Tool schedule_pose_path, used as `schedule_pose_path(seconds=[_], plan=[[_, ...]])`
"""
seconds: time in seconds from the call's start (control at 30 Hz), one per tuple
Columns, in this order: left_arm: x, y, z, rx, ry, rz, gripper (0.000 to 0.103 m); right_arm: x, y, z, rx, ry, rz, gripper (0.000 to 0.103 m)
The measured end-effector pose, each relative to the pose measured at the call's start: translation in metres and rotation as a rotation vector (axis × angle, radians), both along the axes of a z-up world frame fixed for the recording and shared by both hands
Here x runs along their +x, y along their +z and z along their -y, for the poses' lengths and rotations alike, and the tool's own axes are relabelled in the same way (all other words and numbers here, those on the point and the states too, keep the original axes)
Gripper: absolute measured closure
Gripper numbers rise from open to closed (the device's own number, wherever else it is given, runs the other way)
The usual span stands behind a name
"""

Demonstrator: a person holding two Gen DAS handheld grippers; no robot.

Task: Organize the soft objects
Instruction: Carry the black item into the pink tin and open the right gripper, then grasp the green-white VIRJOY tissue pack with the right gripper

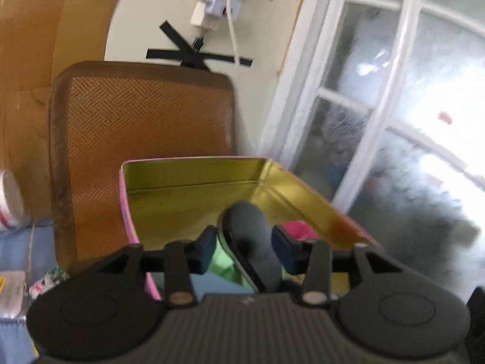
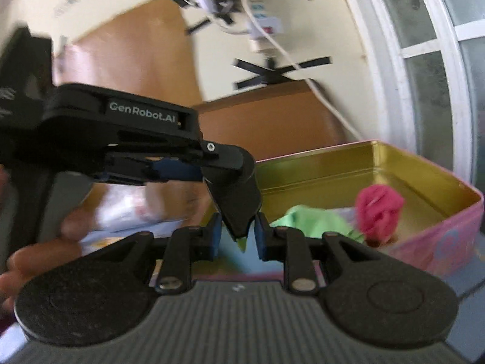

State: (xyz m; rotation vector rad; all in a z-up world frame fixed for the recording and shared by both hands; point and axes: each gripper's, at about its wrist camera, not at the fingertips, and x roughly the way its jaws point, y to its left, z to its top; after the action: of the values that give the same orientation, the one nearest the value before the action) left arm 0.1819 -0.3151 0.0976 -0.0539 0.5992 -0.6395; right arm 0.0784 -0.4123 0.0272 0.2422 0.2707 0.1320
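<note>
Two soft items already lie in the rectangular tin, which has a pink outer wall and a smooth gold lining: a crumpled green cloth and a bunched red cloth. The left gripper appears clamped on a dark grey piece, oblong with a rounded end and matte; what it is cannot be told. Its long axis runs forward, over the near rim of the tin. The right gripper stands released, jaws apart and gripping nothing, with the tin ahead and to its right. The left gripper is judged nearer for the deposit. Behind stands a woven brown chair back.
</note>
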Motion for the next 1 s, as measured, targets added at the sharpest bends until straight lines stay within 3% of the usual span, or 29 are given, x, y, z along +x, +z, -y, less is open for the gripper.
schedule_pose_path(seconds=[0.17, 0.5, 0.63, 0.77, 0.83, 0.93, 0.97, 1.0], plan=[[-0.002, -0.009, -0.024, -0.051, 0.020, -0.058, 0.060, 0.052, -0.021, 0.000, -0.107, -0.083, -0.100, 0.072], [-0.073, -0.018, -0.115, -0.065, 0.018, -0.030, 0.060, 0.007, -0.009, 0.000, 0.006, -0.084, -0.002, 0.073], [-0.099, -0.035, -0.167, -0.035, 0.064, -0.037, 0.060, -0.006, 0.004, -0.020, 0.011, 0.005, 0.040, 0.073], [-0.106, -0.050, -0.229, -0.020, 0.210, -0.065, 0.060, 0.001, 0.025, -0.057, -0.027, 0.169, 0.038, 0.073], [-0.105, -0.058, -0.258, -0.013, 0.305, -0.079, 0.060, 0.021, 0.036, -0.074, -0.047, 0.252, -0.014, 0.067], [-0.104, -0.072, -0.295, -0.037, 0.399, -0.110, 0.060, 0.068, 0.051, -0.104, -0.096, 0.361, -0.139, 0.050], [-0.104, -0.076, -0.303, -0.049, 0.420, -0.118, 0.060, 0.089, 0.054, -0.117, -0.139, 0.378, -0.198, 0.039], [-0.103, -0.081, -0.309, -0.063, 0.437, -0.127, 0.060, 0.108, 0.056, -0.129, -0.182, 0.394, -0.254, 0.034]])
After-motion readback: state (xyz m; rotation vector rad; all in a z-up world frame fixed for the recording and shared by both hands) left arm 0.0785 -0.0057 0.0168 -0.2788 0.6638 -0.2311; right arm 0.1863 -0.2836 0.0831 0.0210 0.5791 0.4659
